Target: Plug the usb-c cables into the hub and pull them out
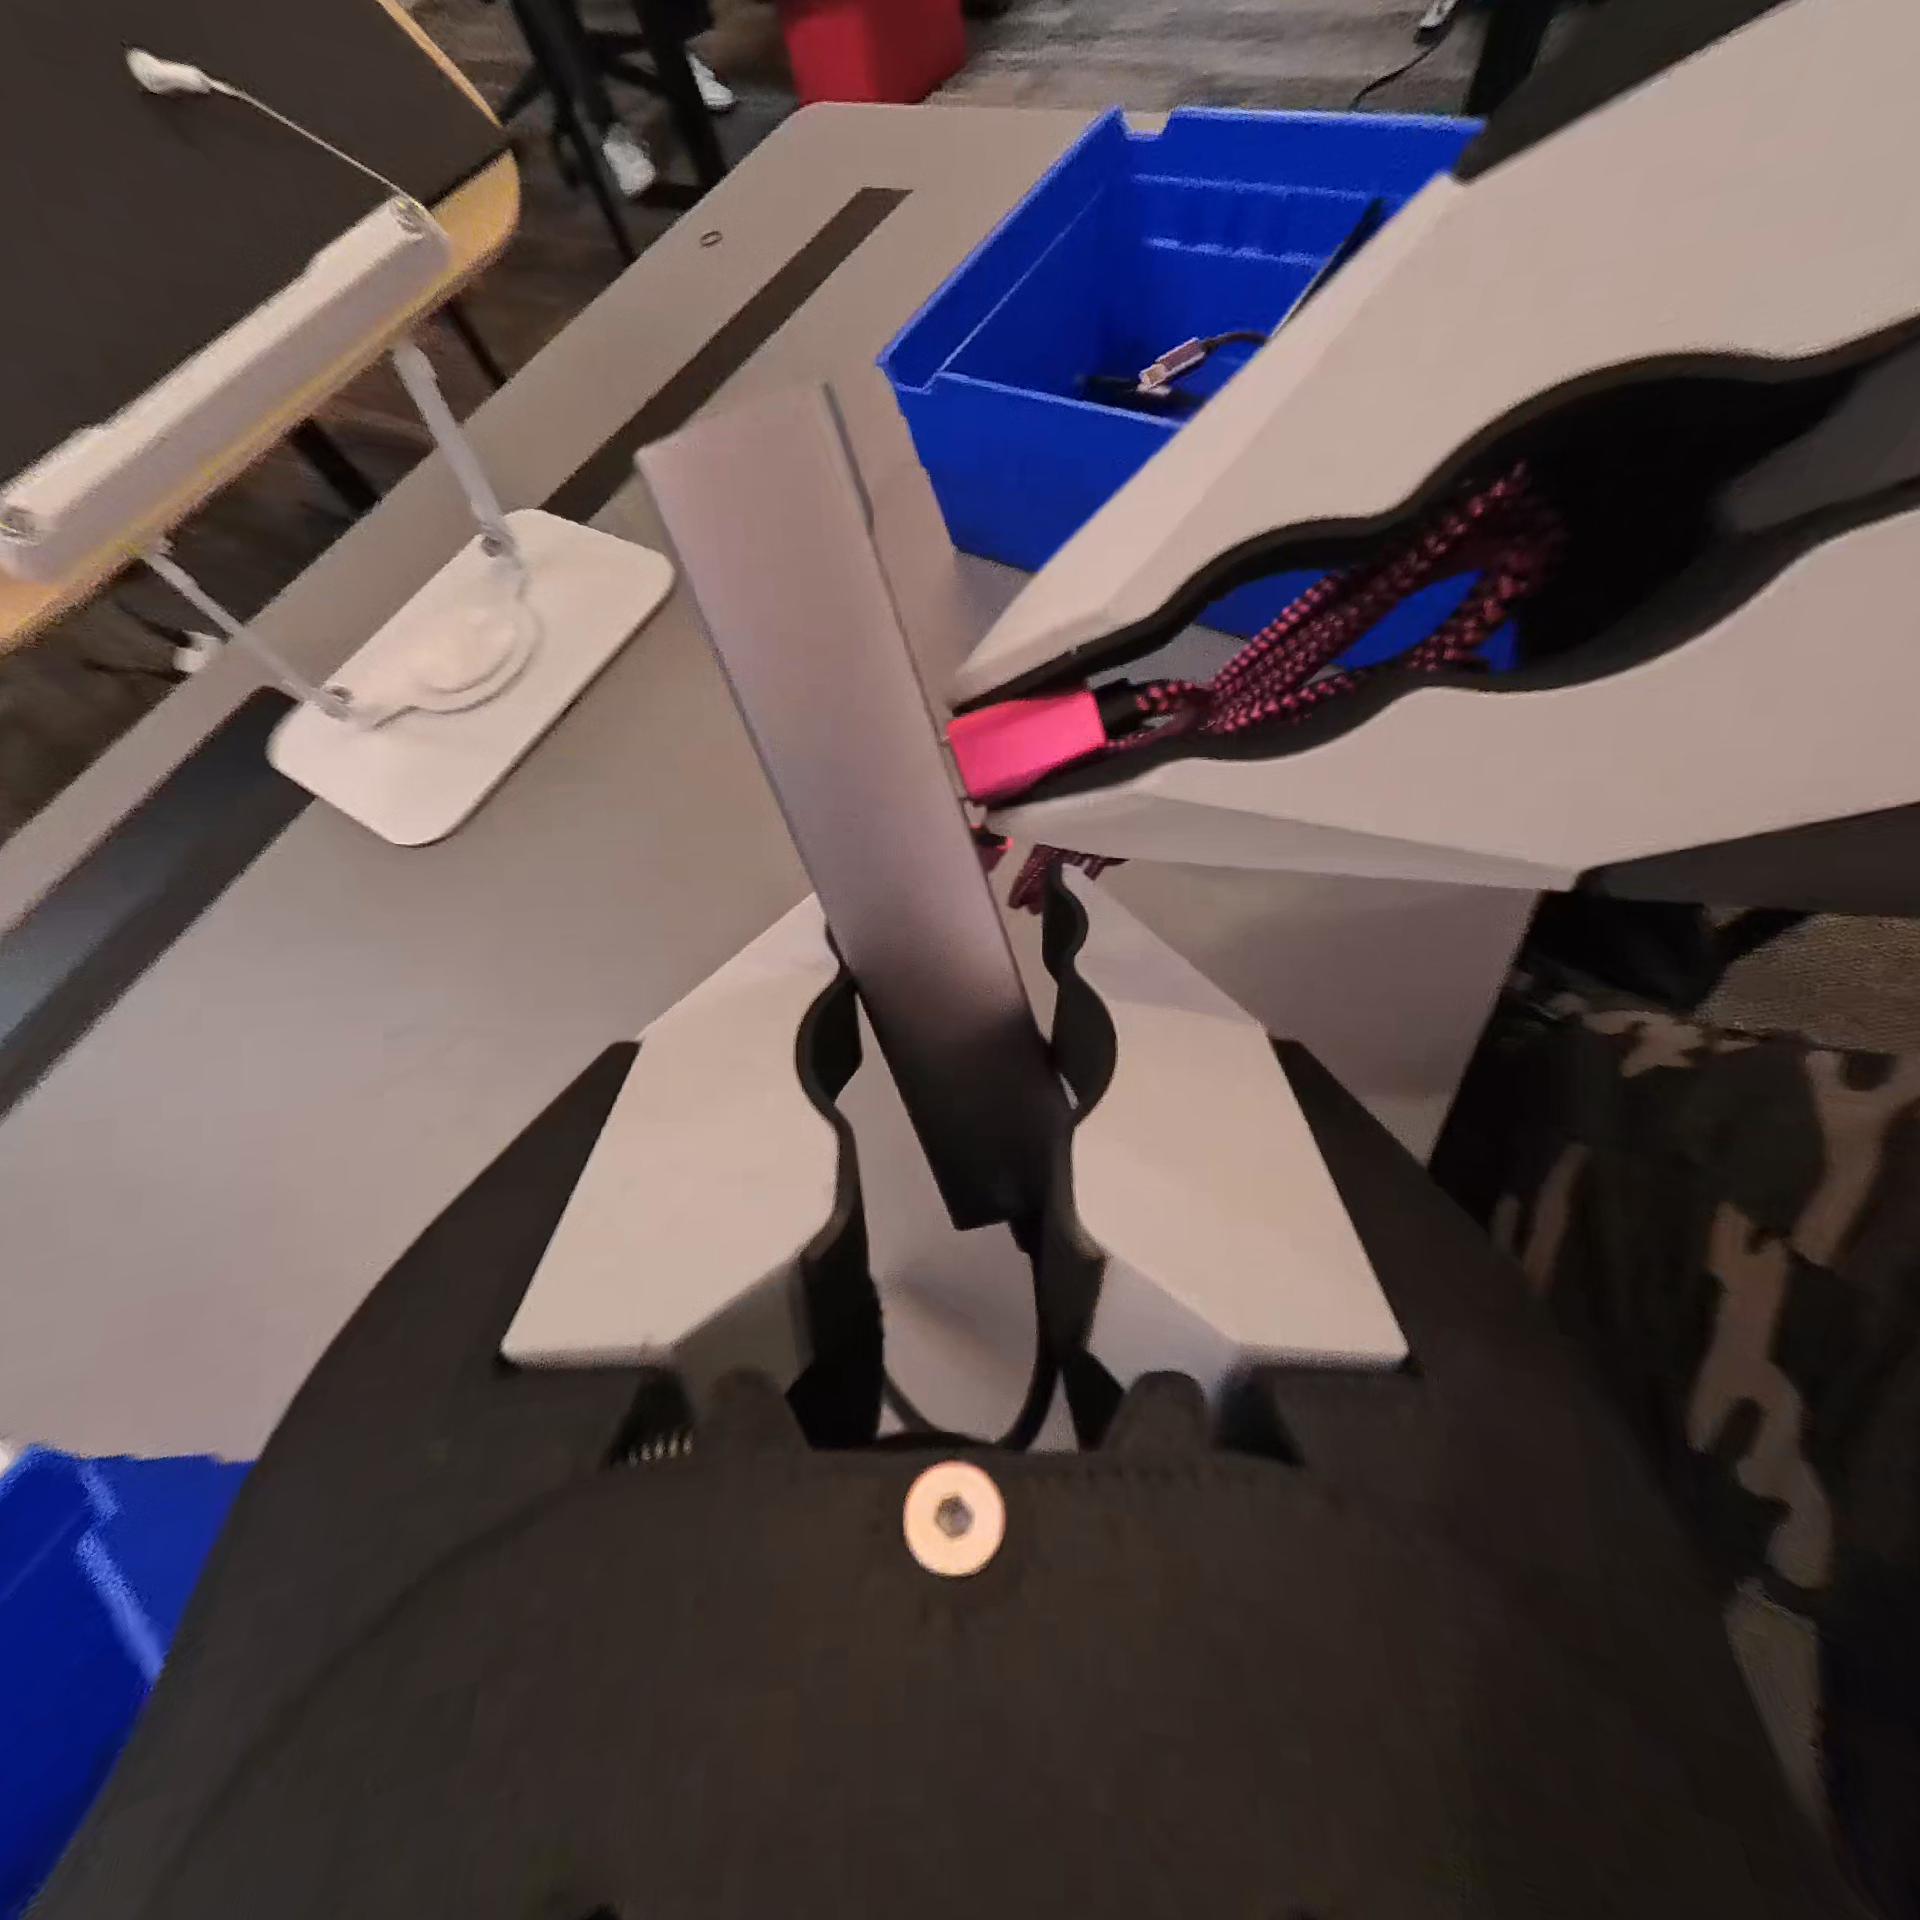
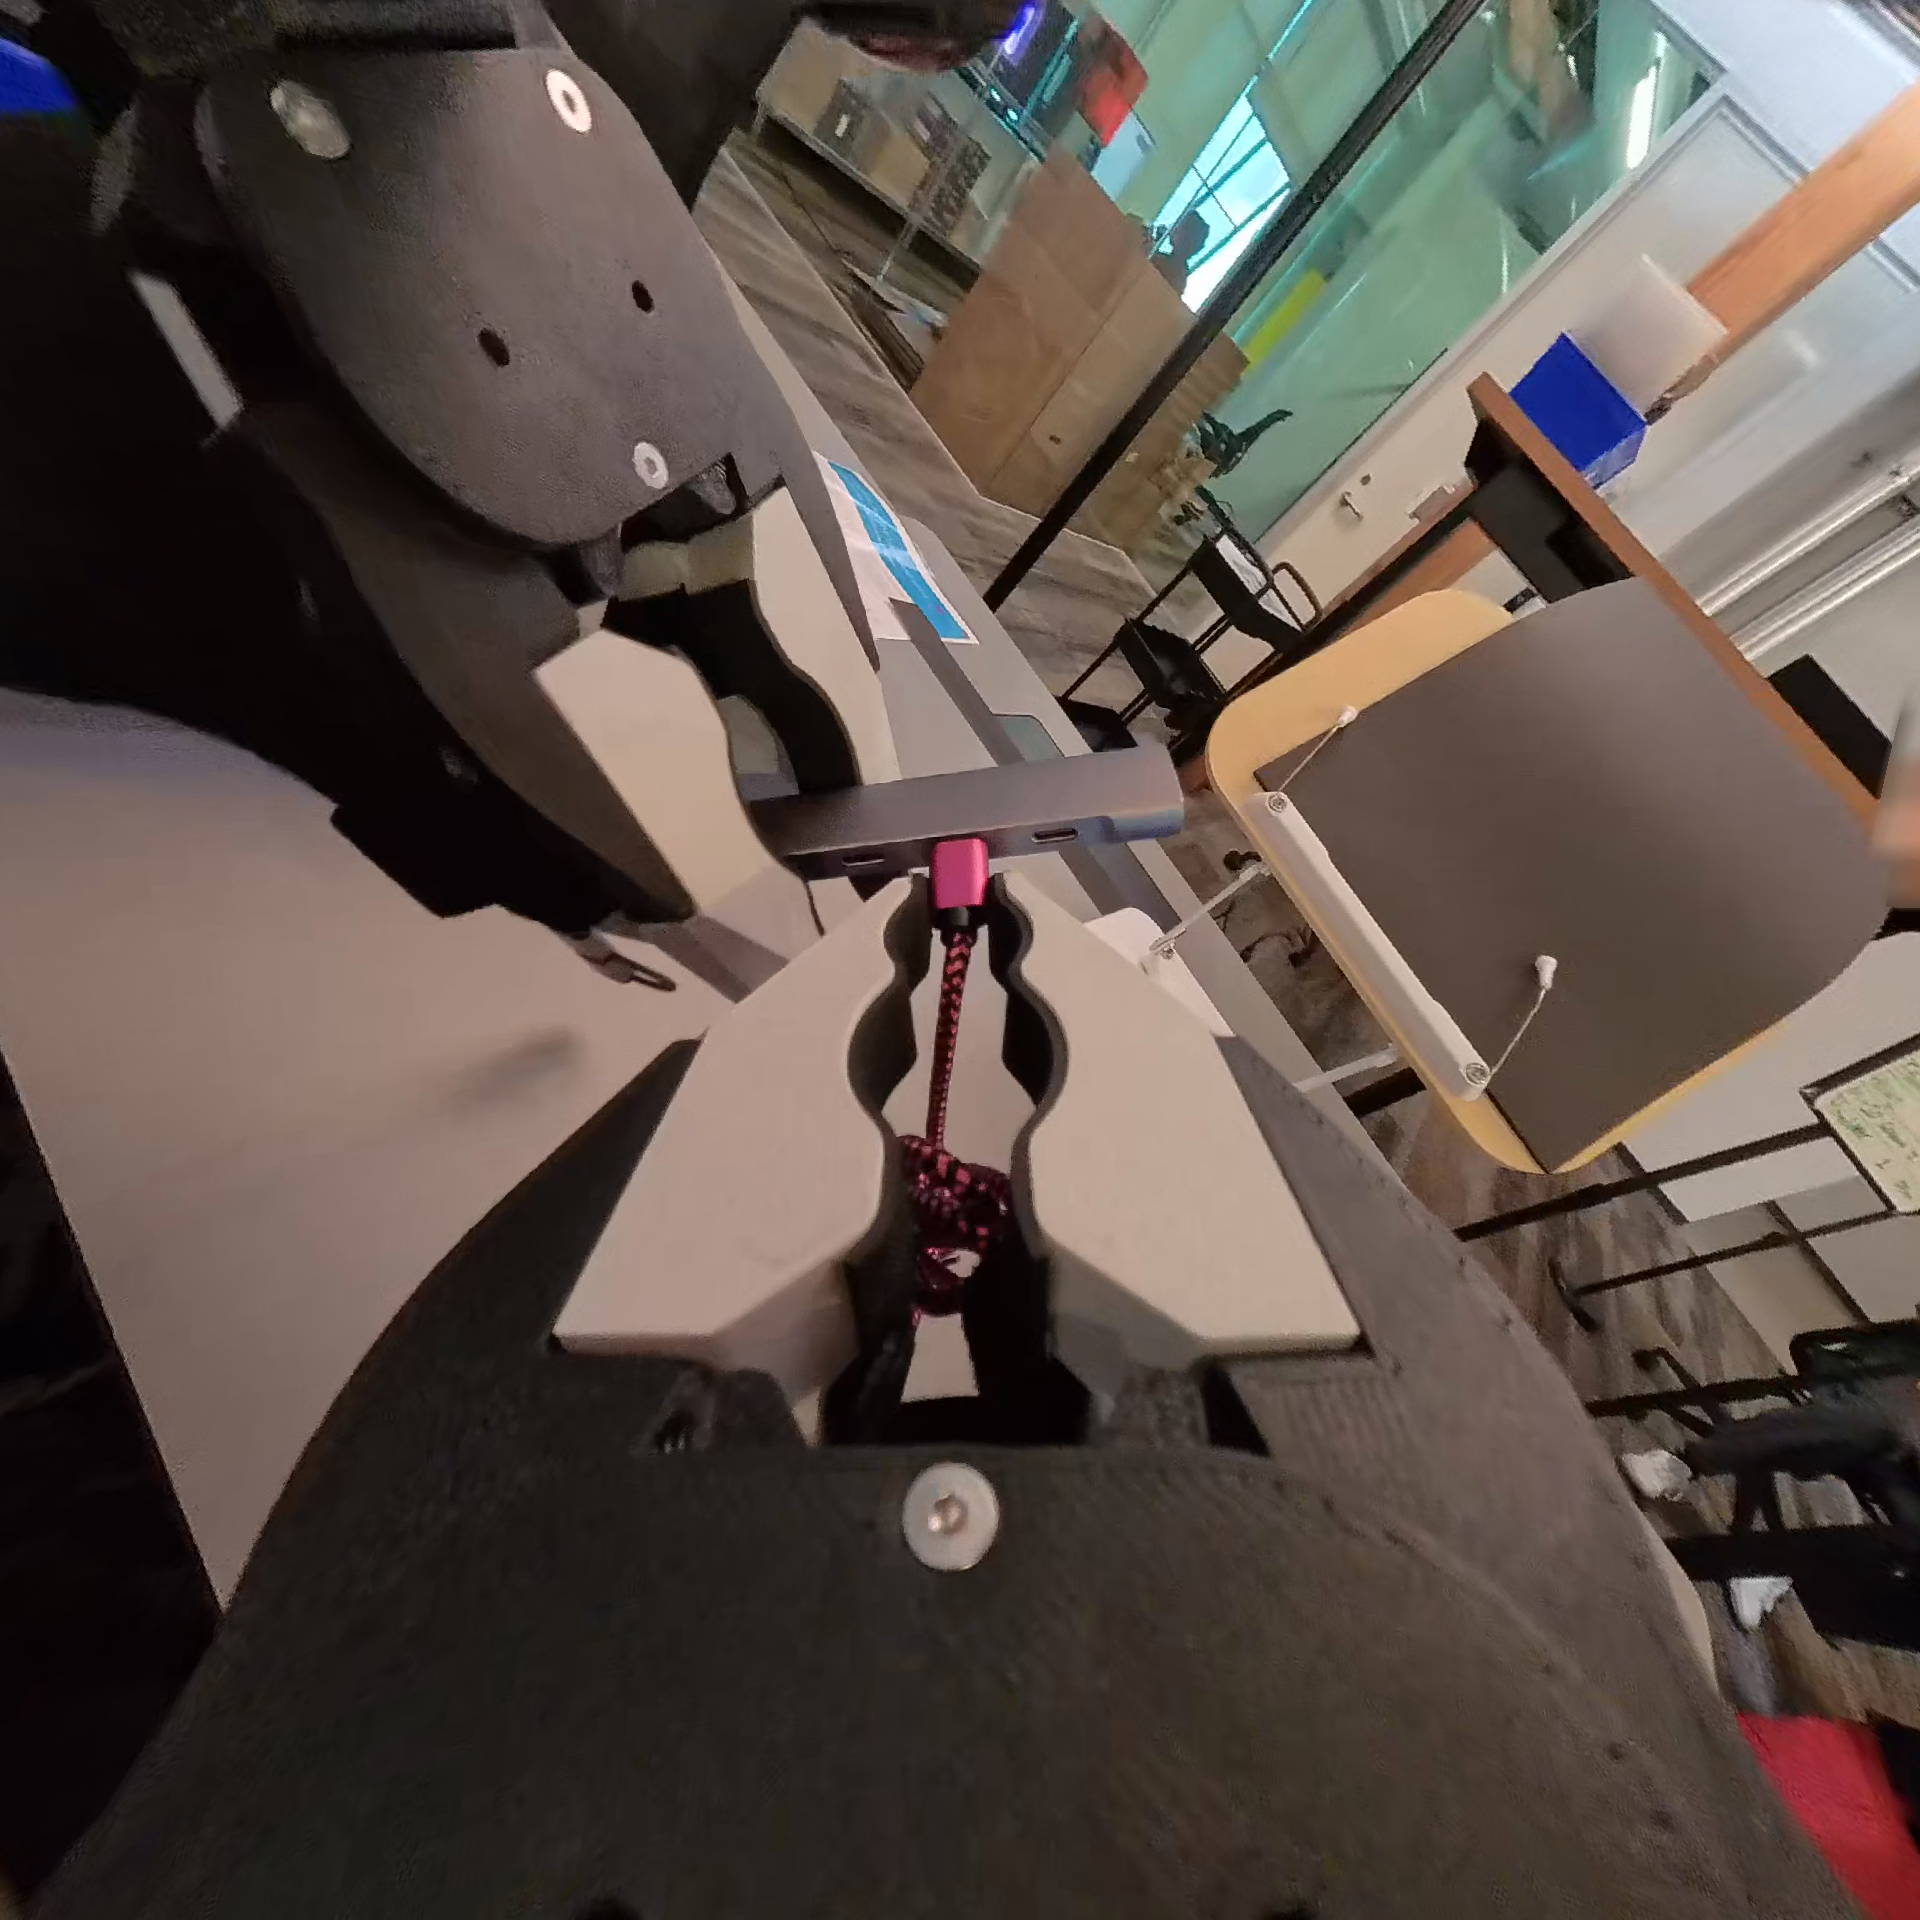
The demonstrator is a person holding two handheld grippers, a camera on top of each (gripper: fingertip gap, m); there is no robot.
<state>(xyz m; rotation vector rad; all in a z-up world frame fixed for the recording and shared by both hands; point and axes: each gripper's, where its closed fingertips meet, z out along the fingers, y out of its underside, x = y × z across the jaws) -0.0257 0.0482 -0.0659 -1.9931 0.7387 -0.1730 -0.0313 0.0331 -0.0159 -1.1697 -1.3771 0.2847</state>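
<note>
- One grey hub [image 1: 831, 727] is held up off the table [image 1: 364, 987], clamped near its cabled end by the left gripper [image 1: 951, 997].
- A pink plug [image 2: 958, 871] is seated in a middle port on the hub's edge, with bare ports on either side.
- The plug is pinched at the tips of the right gripper [image 2: 956, 914]; its braided cable [image 2: 948, 1060] is bunched between the fingers.
- Behind, a blue bin [image 1: 1091, 343] with another cable is seen, and a white stand [image 1: 468, 665] to the left.
</note>
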